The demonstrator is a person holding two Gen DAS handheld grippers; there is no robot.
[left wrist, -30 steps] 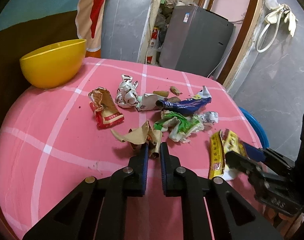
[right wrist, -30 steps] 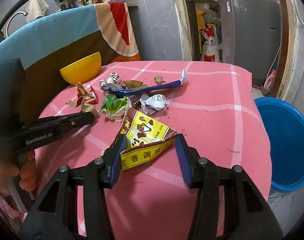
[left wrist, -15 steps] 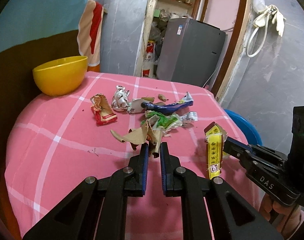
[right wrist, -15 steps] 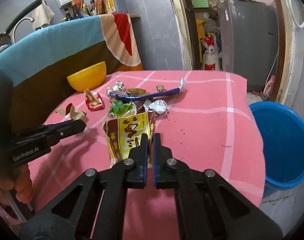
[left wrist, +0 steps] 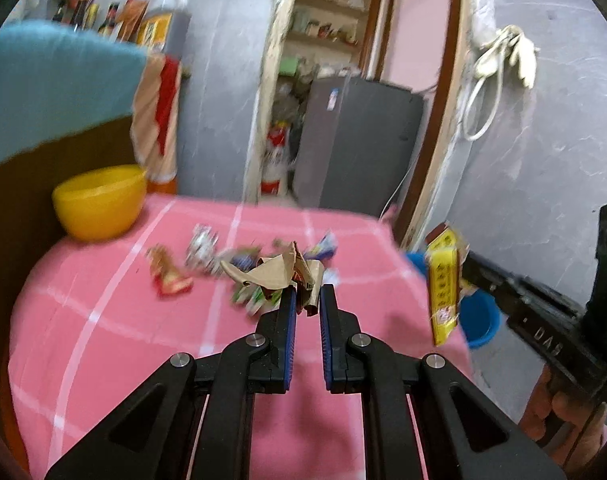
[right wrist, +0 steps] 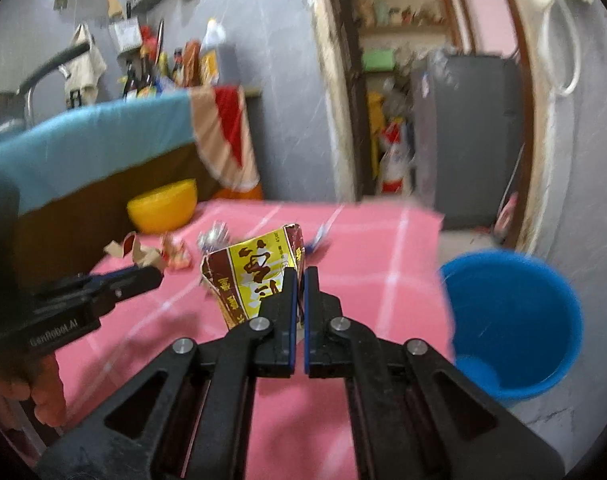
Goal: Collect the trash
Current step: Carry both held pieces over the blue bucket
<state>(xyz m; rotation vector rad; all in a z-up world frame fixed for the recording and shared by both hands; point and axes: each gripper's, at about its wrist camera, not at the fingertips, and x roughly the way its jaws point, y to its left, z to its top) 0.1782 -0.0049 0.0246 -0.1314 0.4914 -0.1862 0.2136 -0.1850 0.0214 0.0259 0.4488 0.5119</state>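
In the left wrist view, the left gripper (left wrist: pixel 306 294) pinches a brown paper scrap (left wrist: pixel 277 274) between its fingertips, clear of the table (left wrist: pixel 103 340), ready for carrying.

In the right wrist view, the right gripper (right wrist: pixel 300 280) clamps a yellow wrapper (right wrist: pixel 255 272); the blue bucket (right wrist: pixel 515 320), probably for trash, stands right of its fingers.

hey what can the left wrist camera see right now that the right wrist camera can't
Only the left wrist view shows the left tool pinching the brown paper scrap head-on. Only the right wrist view shows the whole blue bucket and the right tool pinching the yellow packet. Both show the yellow bowl, the pink tablecloth and the wrappers left on it.
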